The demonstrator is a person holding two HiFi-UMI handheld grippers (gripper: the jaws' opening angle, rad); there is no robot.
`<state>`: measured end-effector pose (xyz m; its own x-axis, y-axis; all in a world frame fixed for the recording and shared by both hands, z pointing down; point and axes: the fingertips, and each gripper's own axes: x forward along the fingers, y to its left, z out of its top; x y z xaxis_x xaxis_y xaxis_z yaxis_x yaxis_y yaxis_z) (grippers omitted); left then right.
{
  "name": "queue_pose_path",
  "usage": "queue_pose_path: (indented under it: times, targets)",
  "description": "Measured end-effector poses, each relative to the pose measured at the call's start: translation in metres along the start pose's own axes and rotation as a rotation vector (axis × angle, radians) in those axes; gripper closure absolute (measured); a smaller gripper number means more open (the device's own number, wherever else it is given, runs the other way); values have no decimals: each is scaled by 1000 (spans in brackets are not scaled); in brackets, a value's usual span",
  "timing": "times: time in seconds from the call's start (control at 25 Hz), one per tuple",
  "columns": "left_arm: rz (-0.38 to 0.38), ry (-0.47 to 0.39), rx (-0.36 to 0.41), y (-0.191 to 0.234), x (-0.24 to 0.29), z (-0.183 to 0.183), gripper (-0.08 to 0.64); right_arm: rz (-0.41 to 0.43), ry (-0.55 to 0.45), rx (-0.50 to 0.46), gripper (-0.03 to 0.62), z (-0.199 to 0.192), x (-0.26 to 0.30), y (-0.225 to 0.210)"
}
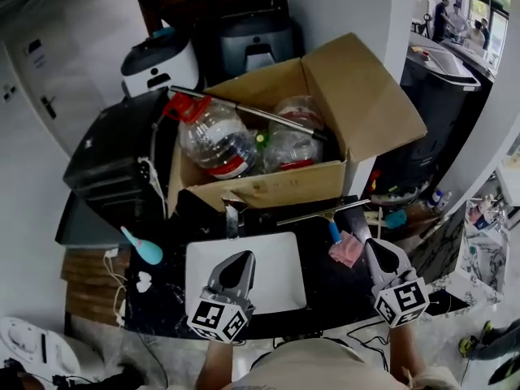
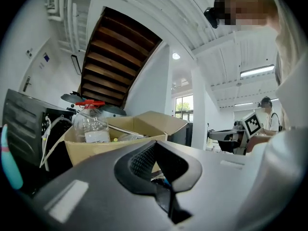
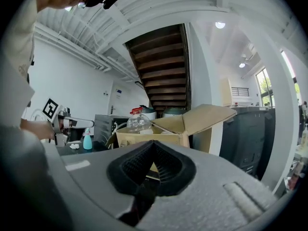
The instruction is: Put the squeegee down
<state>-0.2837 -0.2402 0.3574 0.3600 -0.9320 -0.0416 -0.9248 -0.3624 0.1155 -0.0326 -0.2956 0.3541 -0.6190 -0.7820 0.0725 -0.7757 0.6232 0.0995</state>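
Your right gripper (image 1: pixel 376 244) has its jaws pressed together on nothing, and your left gripper (image 1: pixel 241 257) is closed and empty too. Your squeegee (image 1: pixel 323 213) lies flat on the dark table (image 1: pixel 331 288), just beyond the right gripper. A pink cloth (image 1: pixel 348 250) lies beside its blue handle, and the cardboard box (image 1: pixel 268 187) of bottles (image 1: pixel 213 140) stands farther back.

Squeegee (image 1: pixel 323 213) and cloth (image 1: pixel 348 250) before cardboard box (image 1: pixel 268 187), bottles (image 1: pixel 215 140) inside it

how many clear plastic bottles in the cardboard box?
2: red-capped bottle at the left of the cardboard box, second bottle at its right. More may be hidden beneath.
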Motion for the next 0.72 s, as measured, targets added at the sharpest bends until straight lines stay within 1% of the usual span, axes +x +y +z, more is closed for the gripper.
queue_pose_path:
  times: [0.08,0.28,0.4,0.56,0.72]
  targets:
    - [10,6,-14,3,-3,-2,545,2,7,12,591,1,0,0]
    - [2,23,-33,4,-3,-13,545,-25,26,22,591,-5,-4,1]
    - [-8,24,-20,2,-2,-19,545,-22,23,25,591,-8,-9,2]
    - [-18,49,9,-5,-4,-22,545,-36,30,42,591,-17,-18,-2]
    - [-17,28,11,-5,-2,-19,545,-50,21,33,591,-13,-19,-10]
